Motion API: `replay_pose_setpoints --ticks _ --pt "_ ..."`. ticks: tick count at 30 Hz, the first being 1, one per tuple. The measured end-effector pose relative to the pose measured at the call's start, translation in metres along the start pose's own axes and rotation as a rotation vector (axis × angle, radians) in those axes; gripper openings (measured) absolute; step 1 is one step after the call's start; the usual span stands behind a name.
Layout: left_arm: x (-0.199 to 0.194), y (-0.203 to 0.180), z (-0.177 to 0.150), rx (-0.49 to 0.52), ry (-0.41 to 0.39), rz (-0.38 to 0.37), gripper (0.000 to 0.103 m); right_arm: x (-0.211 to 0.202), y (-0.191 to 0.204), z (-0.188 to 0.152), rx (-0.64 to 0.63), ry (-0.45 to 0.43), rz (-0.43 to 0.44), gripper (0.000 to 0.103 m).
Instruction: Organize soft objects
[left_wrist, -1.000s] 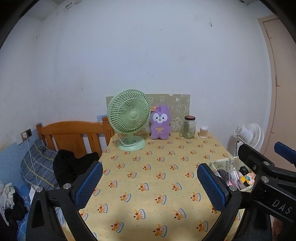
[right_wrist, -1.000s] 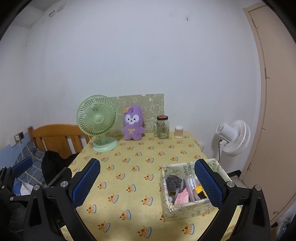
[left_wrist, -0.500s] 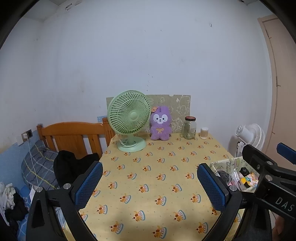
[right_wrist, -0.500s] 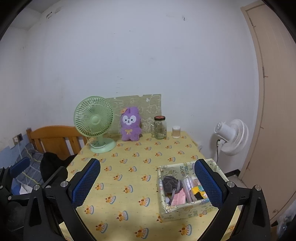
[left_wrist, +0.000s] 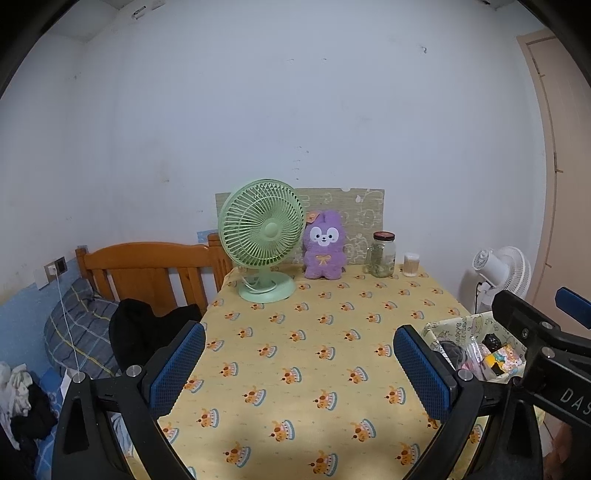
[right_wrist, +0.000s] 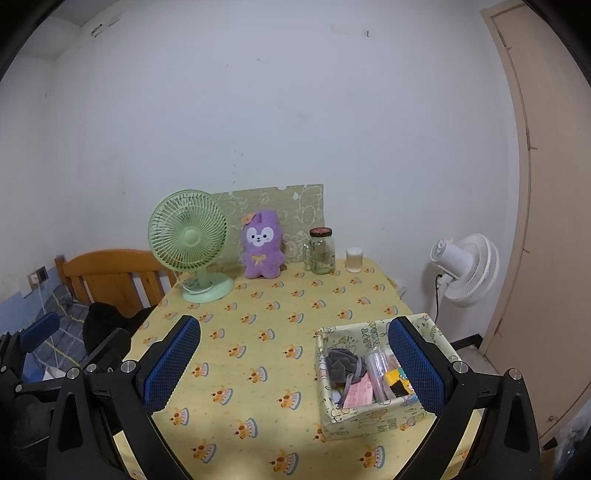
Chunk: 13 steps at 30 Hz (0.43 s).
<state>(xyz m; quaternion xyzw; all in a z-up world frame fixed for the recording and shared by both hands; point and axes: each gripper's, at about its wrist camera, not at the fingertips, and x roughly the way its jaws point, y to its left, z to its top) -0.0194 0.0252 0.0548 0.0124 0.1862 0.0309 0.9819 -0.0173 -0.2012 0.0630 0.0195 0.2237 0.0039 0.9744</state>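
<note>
Plush toy (right_wrist: 261, 244), purple, orange bow on chest, sits upright at the far edge of the table (right_wrist: 280, 347), back against a patterned board (right_wrist: 291, 206) leaning on the wall. Green desk fan (right_wrist: 187, 236) just beside it on the left; glass jar (right_wrist: 322, 251) with dark lid on its right, then a small white container (right_wrist: 354, 260) further right. Patterned fabric box (right_wrist: 369, 417) sits near the front right of the yellow tablecloth, well apart from the plush; inside: a grey soft bundle (right_wrist: 341, 363), something pink, clear packets, a yellow/black item, contents too jumbled to name. Right gripper (right_wrist: 293, 365) hovers above the near table edge, jaws spread wide, nothing between them; its right finger overlaps the box's right side in view, contact can't be told. Left gripper (left_wrist: 299, 371) also wide apart and empty, over the front of the table, left of the box. White standing fan (right_wrist: 463, 271) on the floor past the table's right side. Wooden headboard (left_wrist: 147, 267) and plaid pillow (left_wrist: 74, 332) off the left side, black garment (left_wrist: 147, 332) draped at the table corner.
</note>
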Motion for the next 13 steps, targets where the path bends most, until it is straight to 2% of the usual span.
replay_pose_setpoints --ticks 13 --pt "0.0018 0.0022 -0.0005 -0.008 0.004 0.009 0.103 -0.0007 -0.0005 -0.0011 0.001 0.000 -0.006 0.103"
